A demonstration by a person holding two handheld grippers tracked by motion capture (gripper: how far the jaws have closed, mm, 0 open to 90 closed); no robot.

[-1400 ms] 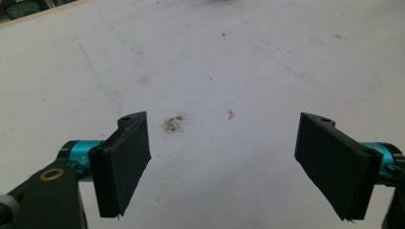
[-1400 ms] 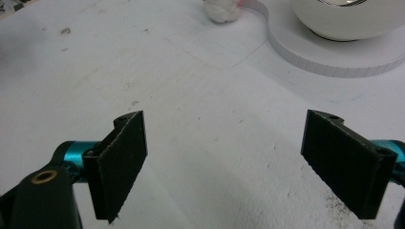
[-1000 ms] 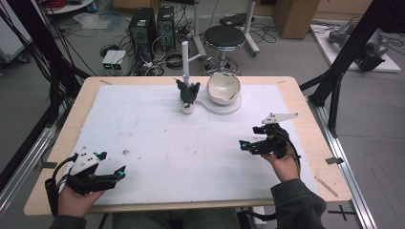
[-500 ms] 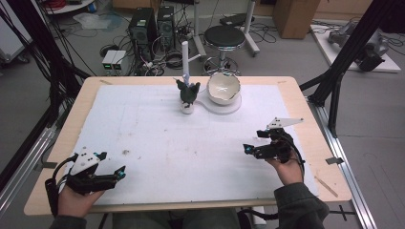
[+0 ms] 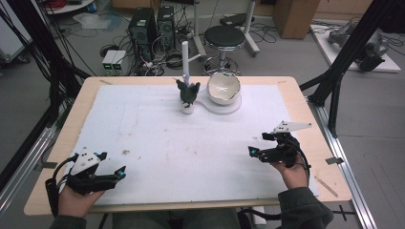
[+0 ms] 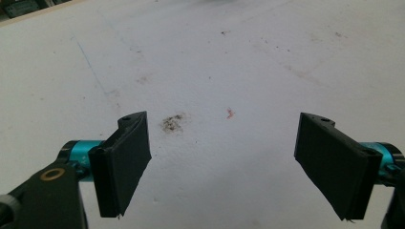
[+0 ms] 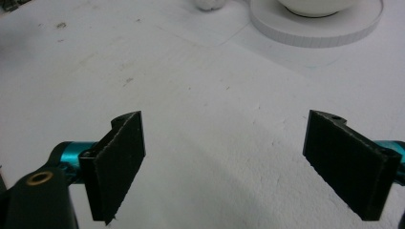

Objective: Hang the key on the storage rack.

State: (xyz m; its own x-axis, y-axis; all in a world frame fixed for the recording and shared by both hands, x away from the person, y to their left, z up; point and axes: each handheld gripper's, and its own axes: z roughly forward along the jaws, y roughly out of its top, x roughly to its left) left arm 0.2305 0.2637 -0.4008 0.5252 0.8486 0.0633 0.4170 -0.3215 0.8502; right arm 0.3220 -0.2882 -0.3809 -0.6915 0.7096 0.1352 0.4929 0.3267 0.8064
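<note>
A white sheet (image 5: 157, 143) is covering most of the wooden table (image 5: 305, 102), and I am seeing scuffs and a small brown smudge (image 6: 172, 122) on it close to the person's side. Nearest me, the left gripper (image 5: 118, 173) is lying low at the near left corner, cradled in a hand with the wrist resting by the table edge, its jaws spread wide and holding nothing, aiming across bare sheet. On the other side the right gripper (image 5: 251, 151) is sitting a little farther up the table, forearm coming in from the near right corner, wrist turned so the jaws are pointing inward and forward; they too are standing wide apart and empty. Farther off, well apart from both tools, a small dark plant-like figure (image 5: 187, 92) is standing upright in a little white pot, with a white cracked-egg bowl (image 5: 223, 88) on a round white base (image 5: 228, 107) just beside it. Both look light and top-heavy to me, so I am thinking a reach coming in low or fast could be knocking the figure over or nudging the bowl off its base, especially as they are standing so close together that wide jaws closing on one could be clipping the other.
</note>
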